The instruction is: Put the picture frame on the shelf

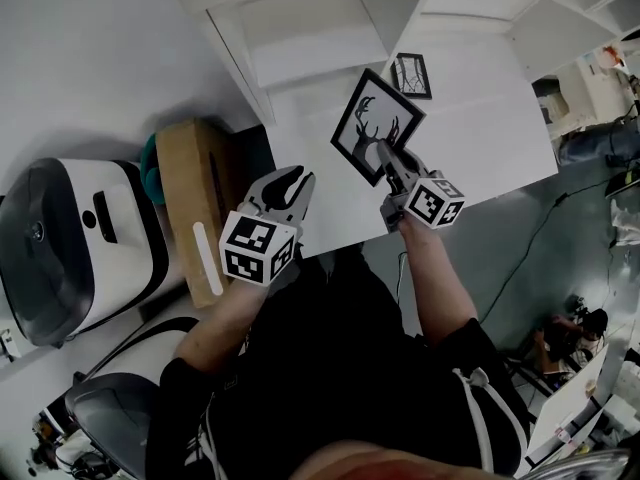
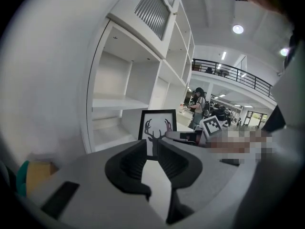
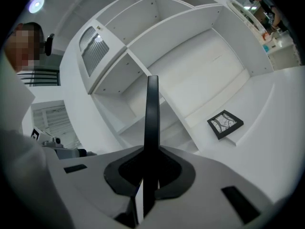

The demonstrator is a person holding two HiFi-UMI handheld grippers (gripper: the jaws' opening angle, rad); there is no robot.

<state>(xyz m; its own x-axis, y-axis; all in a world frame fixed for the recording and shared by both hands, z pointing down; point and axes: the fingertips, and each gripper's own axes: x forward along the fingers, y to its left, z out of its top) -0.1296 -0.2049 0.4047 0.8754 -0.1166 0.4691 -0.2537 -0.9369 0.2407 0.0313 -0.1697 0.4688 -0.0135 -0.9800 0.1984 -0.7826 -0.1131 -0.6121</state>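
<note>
A black picture frame (image 1: 372, 123) with a deer silhouette is held tilted above the white table (image 1: 500, 128). My right gripper (image 1: 385, 160) is shut on its near lower edge. In the right gripper view the frame (image 3: 152, 113) shows edge-on, rising from between the jaws of the right gripper (image 3: 151, 168). The left gripper view shows its deer face (image 2: 157, 128) upright. My left gripper (image 1: 290, 183) hovers at the table's front edge, open, with nothing between its jaws (image 2: 152, 156). The white shelf (image 1: 310, 28) with open compartments (image 3: 190, 46) stands behind the table.
A second, smaller black frame (image 1: 411, 75) lies flat on the table by the shelf foot (image 3: 225, 124). A cardboard box (image 1: 195, 208) and a white and grey appliance (image 1: 70, 248) stand at the left. A person (image 2: 198, 106) stands far off.
</note>
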